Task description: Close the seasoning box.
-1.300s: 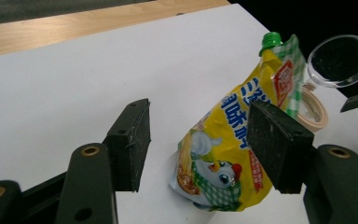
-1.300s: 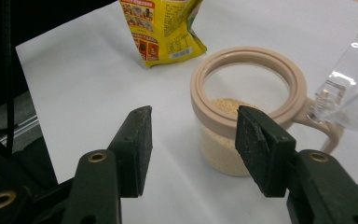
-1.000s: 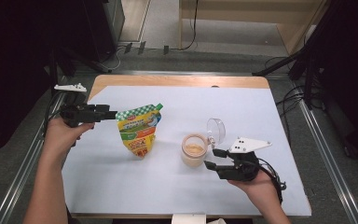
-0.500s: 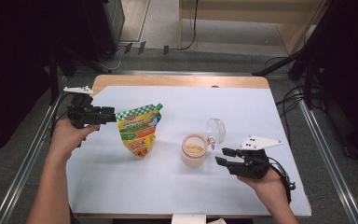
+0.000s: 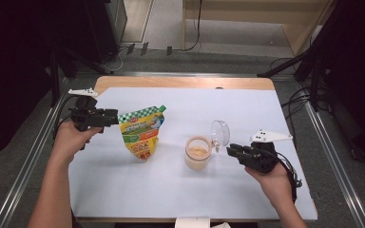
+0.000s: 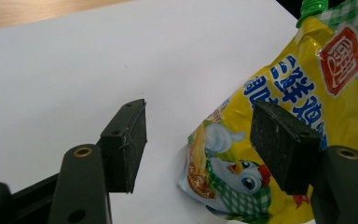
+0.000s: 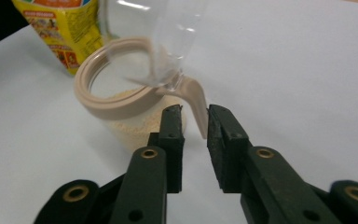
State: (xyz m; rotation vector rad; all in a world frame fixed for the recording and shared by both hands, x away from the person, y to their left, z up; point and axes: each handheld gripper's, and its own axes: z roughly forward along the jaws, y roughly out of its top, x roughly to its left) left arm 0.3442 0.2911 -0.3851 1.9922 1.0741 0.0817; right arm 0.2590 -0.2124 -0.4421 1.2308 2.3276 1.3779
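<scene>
A small clear jar (image 5: 198,154) stands near the middle of the white table cover (image 5: 247,114), part-filled with pale beige granules. It has a tan rim, and its clear round lid (image 5: 220,132) is swung up and back on a tan hinge tab (image 7: 196,105) at the side facing the right gripper (image 5: 234,151).

In the right gripper view the jaws have just been closing and now stand narrow, with the tab's lower end between their tips; one pad seems to touch it, but the angle leaves it unsure whether both press.

To the jar's left a yellow pouch (image 5: 142,133) stands upright, printed with a cartoon chicken, blue characters and a red badge, with green-and-white check on top and a green cap.

The left gripper (image 5: 115,117) is at the pouch's upper left edge. Its jaws are spread wide, and no pad presses on the pouch.
</scene>
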